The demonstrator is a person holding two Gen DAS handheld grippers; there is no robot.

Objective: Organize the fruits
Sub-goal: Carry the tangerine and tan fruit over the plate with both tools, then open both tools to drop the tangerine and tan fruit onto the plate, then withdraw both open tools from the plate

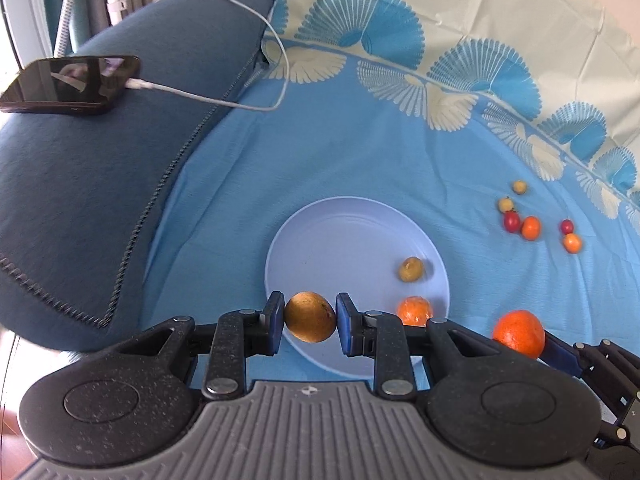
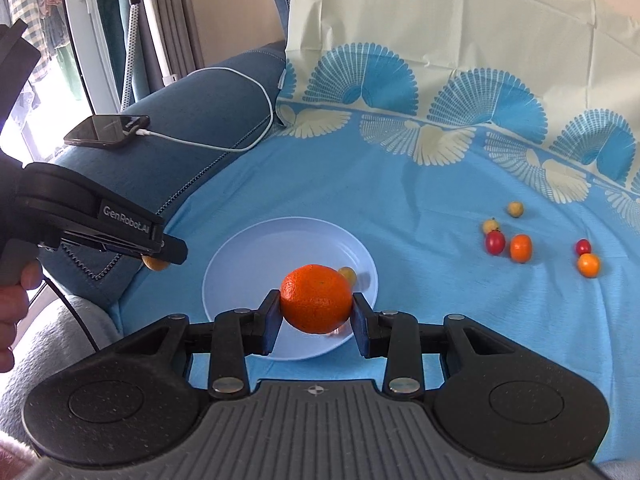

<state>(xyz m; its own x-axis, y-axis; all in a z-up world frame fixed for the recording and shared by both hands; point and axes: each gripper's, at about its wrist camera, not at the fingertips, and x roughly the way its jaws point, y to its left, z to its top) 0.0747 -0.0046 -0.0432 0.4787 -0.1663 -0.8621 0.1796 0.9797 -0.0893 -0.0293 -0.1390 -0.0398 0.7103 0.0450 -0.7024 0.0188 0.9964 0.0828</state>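
Left hand-held gripper (image 1: 310,317) is clamped on a yellow-brown fruit (image 1: 310,317), its blue pads pressing the fruit from both sides, just above the near part of a pale blue plate (image 1: 320,224). Right hand-held gripper (image 2: 316,305) is clamped on a tangerine (image 2: 316,298), held over the near half of the same plate. In the left wrist view that tangerine shows at the lower right, beside the plate's near right rim. In the right wrist view the left hand-held gripper comes in from the left, with part of a person's hand (image 2: 16,300) on its handle at the picture's edge.

On the plate lie a small yellow-green fruit (image 1: 411,269) near the right rim and a peeled-looking orange fruit (image 1: 415,310) just in front of it, partly hidden behind the left gripper's right finger.

Further off, on the blue patterned cloth (image 1: 340,152) covering the seat, a loose group of small fruits lies well apart from the plate to the right: a red one (image 1: 511,221) touching an orange one (image 1: 531,227), two yellowish ones (image 1: 505,203) behind them, and a second red and orange pair (image 1: 572,242) further right.

To the left rises a dark blue sofa arm (image 1: 100,200). On top of it rests a black phone (image 1: 72,82) with a white charging cable (image 1: 224,102) plugged in, looping back toward the cloth's cream upper part.
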